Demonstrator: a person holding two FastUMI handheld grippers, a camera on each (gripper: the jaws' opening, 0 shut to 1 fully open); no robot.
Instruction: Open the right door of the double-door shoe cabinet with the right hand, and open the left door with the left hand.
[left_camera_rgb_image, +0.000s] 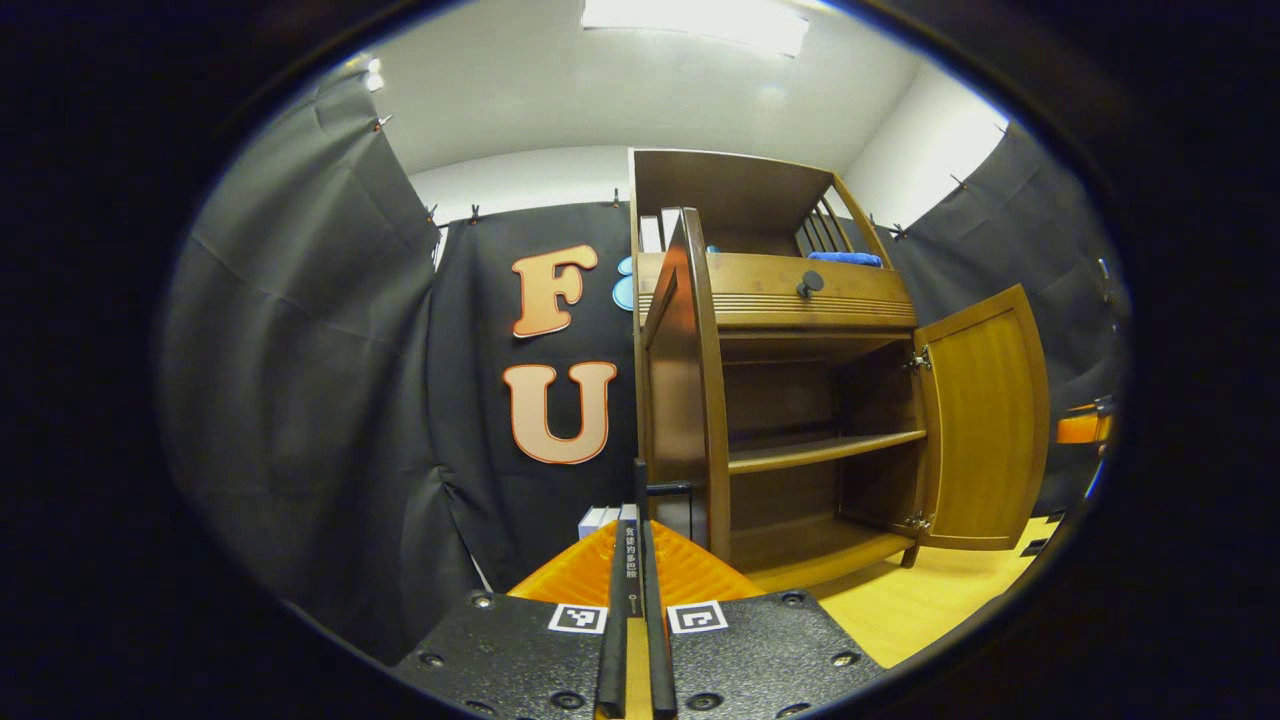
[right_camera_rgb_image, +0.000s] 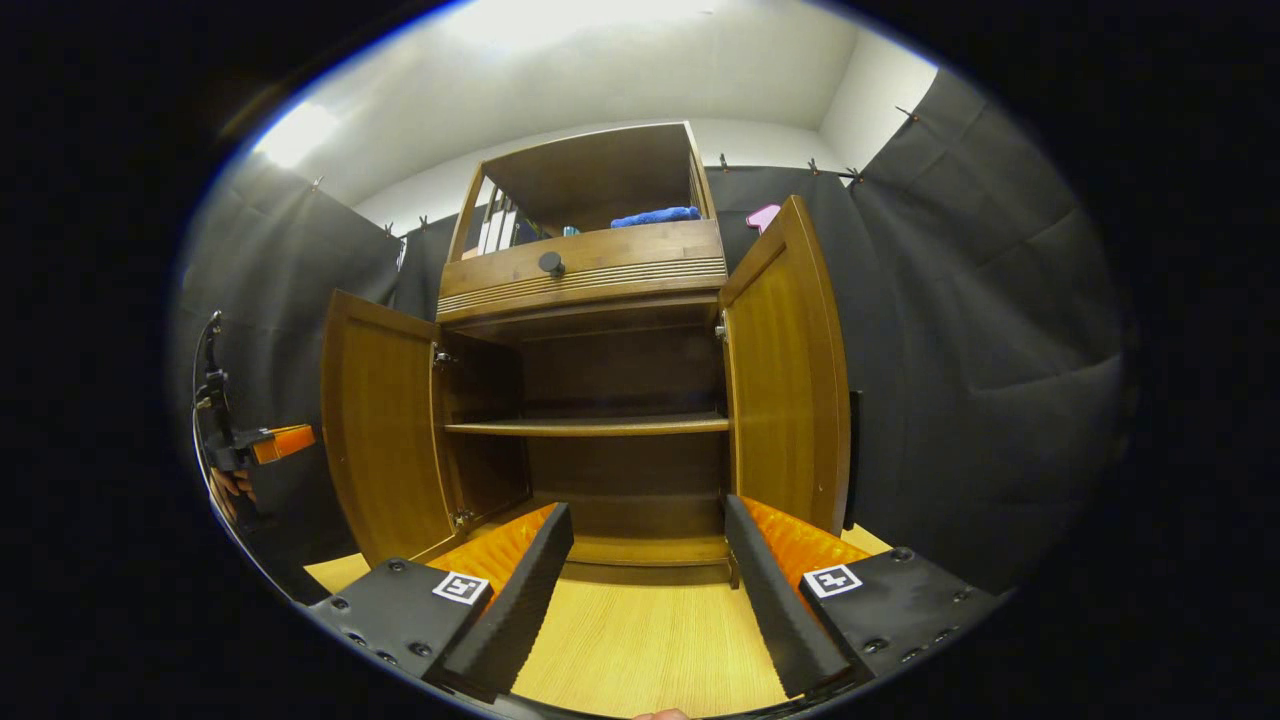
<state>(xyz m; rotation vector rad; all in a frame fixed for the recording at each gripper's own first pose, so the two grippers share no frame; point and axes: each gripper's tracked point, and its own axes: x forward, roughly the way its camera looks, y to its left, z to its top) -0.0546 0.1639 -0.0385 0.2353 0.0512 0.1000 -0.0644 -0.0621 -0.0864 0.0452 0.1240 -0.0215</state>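
Blue cloth (right_camera_rgb_image: 655, 215) atop shoe cabinet (right_camera_rgb_image: 585, 275), both doors open, shelf (right_camera_rgb_image: 590, 426) bare

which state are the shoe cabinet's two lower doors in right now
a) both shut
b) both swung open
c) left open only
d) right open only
b, the right gripper view shows the left door and the right door both swung out, baring the inner shelf.

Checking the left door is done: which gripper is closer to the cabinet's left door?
Left. The left gripper sits right at the front edge of the left door, fingers together. The right gripper is open, back from the cabinet, facing its middle.
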